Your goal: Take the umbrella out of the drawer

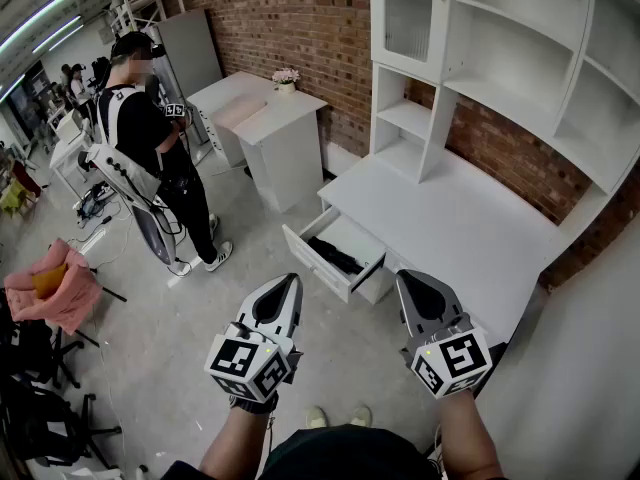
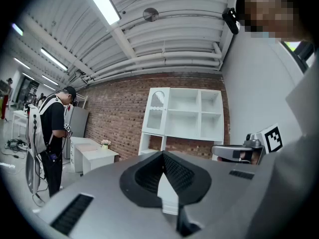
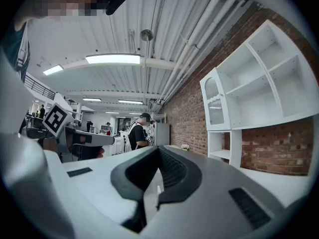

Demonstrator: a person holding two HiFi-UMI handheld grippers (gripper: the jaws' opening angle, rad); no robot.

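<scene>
The white desk (image 1: 470, 233) has one drawer (image 1: 318, 266) pulled open toward the floor. A black folded umbrella (image 1: 335, 256) lies inside it. In the head view both grippers are held level in front of me, short of the drawer and apart from it. My left gripper (image 1: 290, 281) (image 2: 163, 154) is shut, its pads meeting with nothing between them. The right gripper (image 1: 405, 278) (image 3: 158, 149) is also shut and empty, near the desk's front corner. Neither gripper view shows the drawer or the umbrella.
A white hutch (image 1: 500, 58) with shelves stands on the desk against the brick wall (image 1: 290, 18). A white cabinet (image 1: 280, 143) with a flower pot is further left. A person (image 1: 150, 158) stands on the floor beyond. A chair with pink cloth (image 1: 55, 283) is at the left.
</scene>
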